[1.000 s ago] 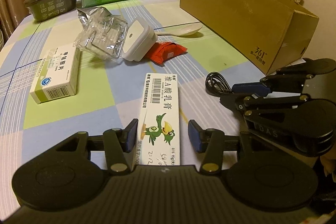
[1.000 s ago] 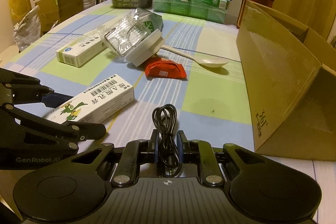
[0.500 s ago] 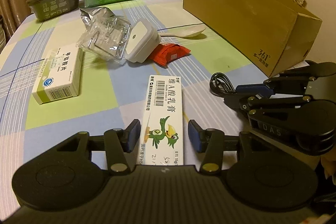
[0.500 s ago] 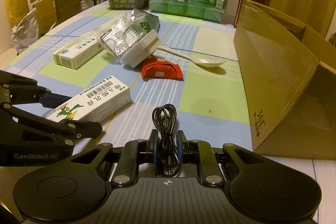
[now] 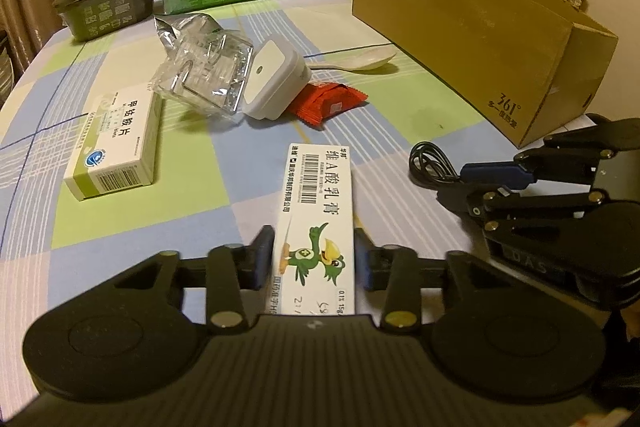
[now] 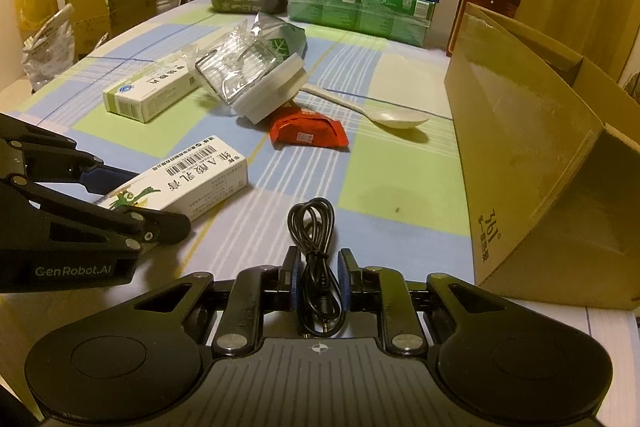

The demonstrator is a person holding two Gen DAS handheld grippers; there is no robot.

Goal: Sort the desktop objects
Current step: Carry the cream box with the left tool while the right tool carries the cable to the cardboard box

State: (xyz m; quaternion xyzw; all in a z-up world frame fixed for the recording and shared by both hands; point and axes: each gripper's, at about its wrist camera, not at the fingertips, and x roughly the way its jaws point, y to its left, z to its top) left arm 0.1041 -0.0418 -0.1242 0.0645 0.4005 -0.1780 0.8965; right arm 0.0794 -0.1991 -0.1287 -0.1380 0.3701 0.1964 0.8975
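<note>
While both tools grip, lift the two items together and level.
Your left tool [image 5: 314, 259] has just been closing and now pinches the near end of the ointment box [image 5: 320, 211], which lies flat on the tabletop [image 5: 132, 219] pointing away from you; your right tool [image 6: 316, 279] is pressed on the coiled black cable [image 6: 314, 227]. Raise slowly so neither slips, then carry toward the cardboard box [image 5: 472, 27], farther off on your right.

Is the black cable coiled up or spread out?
Coiled. The black cable is bundled into a narrow loop, lying on the table between the right claw's pads.
</note>
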